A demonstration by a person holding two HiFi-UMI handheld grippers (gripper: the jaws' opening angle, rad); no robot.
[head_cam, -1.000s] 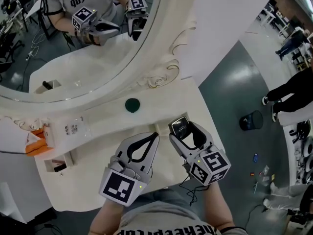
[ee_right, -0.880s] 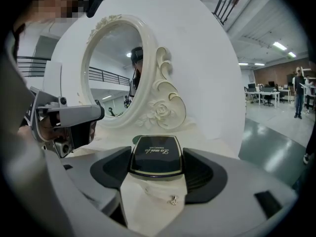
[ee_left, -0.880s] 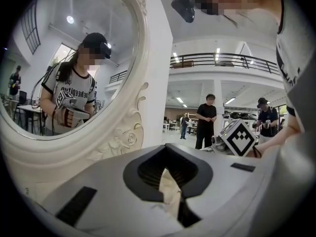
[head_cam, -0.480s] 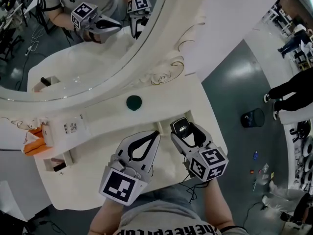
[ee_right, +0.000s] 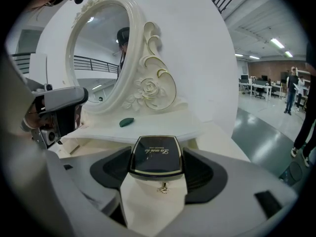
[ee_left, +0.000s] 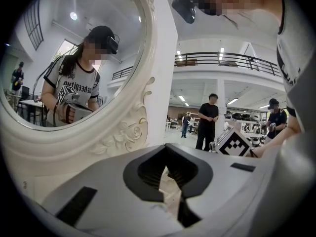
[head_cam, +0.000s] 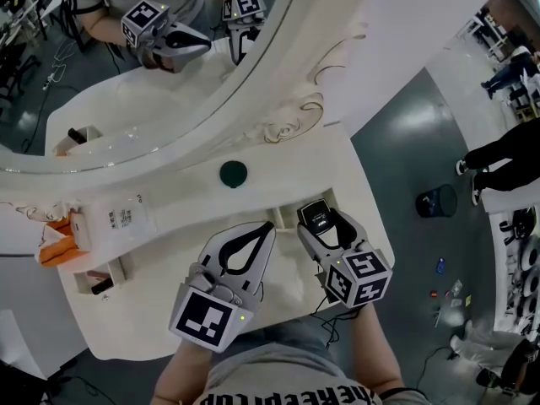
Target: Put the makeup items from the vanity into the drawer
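My right gripper (head_cam: 315,218) (ee_right: 155,163) is shut on a black compact (head_cam: 313,216) (ee_right: 155,154) with gold lettering, held flat over the front right of the white vanity top (head_cam: 152,310). Below the compact a small gold knob (ee_right: 162,187) shows on a white drawer front. My left gripper (head_cam: 270,228) (ee_left: 165,148) hovers just to the left, its jaws shut with nothing between them. A dark green round item (head_cam: 233,173) (ee_right: 126,122) lies on the raised shelf under the mirror.
The oval mirror (head_cam: 126,83) with its carved frame stands behind the shelf. A clear box (head_cam: 126,216) and orange packs (head_cam: 52,245) sit at the left. A small open drawer (head_cam: 97,281) at far left holds a dark item. A bin (head_cam: 435,201) stands on the floor to the right.
The view has shifted slightly. Both grippers stay almost where they were, the right one still holding the compact.
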